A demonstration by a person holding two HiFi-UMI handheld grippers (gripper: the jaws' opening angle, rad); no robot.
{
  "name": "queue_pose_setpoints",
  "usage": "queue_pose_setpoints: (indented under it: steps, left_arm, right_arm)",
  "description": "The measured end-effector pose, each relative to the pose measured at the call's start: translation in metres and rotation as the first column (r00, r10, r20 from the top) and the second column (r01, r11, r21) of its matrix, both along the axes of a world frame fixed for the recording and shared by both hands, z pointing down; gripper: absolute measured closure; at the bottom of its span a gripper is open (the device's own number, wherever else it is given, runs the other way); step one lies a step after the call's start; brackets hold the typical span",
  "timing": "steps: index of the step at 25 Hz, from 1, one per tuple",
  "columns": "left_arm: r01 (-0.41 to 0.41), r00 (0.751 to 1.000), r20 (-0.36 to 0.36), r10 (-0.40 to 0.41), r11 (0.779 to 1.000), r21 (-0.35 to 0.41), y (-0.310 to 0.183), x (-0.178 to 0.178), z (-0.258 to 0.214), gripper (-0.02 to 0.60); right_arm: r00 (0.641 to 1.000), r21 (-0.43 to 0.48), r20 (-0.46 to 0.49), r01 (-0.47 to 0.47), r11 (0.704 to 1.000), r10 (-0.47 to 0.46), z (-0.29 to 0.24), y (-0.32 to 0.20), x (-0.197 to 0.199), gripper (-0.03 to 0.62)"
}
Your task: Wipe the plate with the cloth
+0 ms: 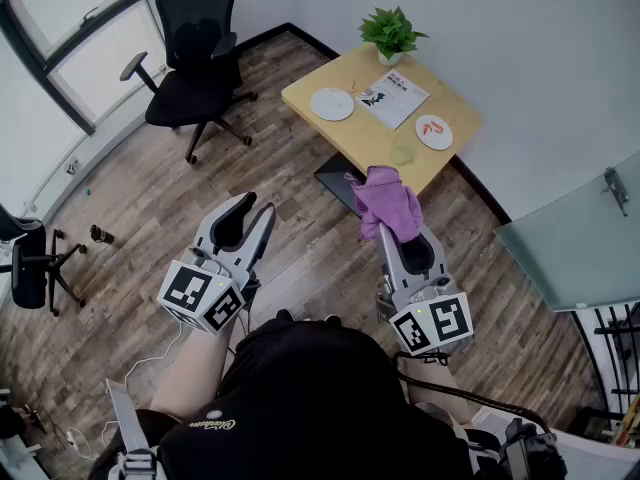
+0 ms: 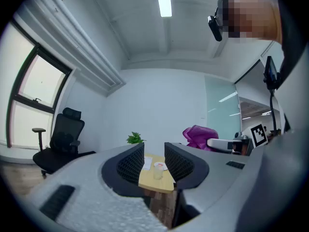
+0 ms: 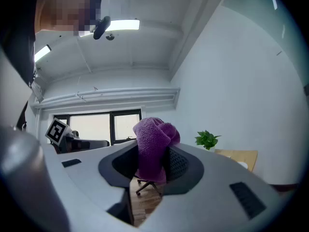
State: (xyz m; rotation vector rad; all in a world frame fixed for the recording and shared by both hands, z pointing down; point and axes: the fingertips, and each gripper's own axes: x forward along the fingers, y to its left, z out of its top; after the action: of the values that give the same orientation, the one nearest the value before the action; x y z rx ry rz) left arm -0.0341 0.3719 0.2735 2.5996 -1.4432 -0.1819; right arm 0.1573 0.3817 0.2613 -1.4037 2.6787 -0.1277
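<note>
The right hand-held gripper point(image 1: 393, 226) is clamped on a bunched purple terry cloth point(image 1: 387, 200), while the left hand-held gripper point(image 1: 256, 208) stands with its jaws apart and nothing between them. The plain white round plate point(image 1: 332, 104) lies on the light wooden tabletop point(image 1: 368, 128), well apart from both, ahead and slightly left of the cloth. The right one looks nearer, so it must travel forward.
</note>
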Motion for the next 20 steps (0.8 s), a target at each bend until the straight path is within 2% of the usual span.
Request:
queue_pose_setpoints:
  steps: [10, 20]
  left_arm:
    - [-0.008, 1.000, -0.004, 0.008, 1.000, -0.017, -0.001, 0.007, 0.007, 0.449]
    - [-0.020, 1.000, 0.000, 0.020, 1.000, -0.017, -0.002, 0.021, 0.009, 0.449]
  right_arm:
    - [1.000, -0.038, 0.010, 0.016, 0.999, -0.016, 0.008, -0.004, 0.002, 0.476]
    - [1.000, -0.026, 0.015, 0.019, 0.999, -0.019, 0.009, -0.006, 0.010, 0.474]
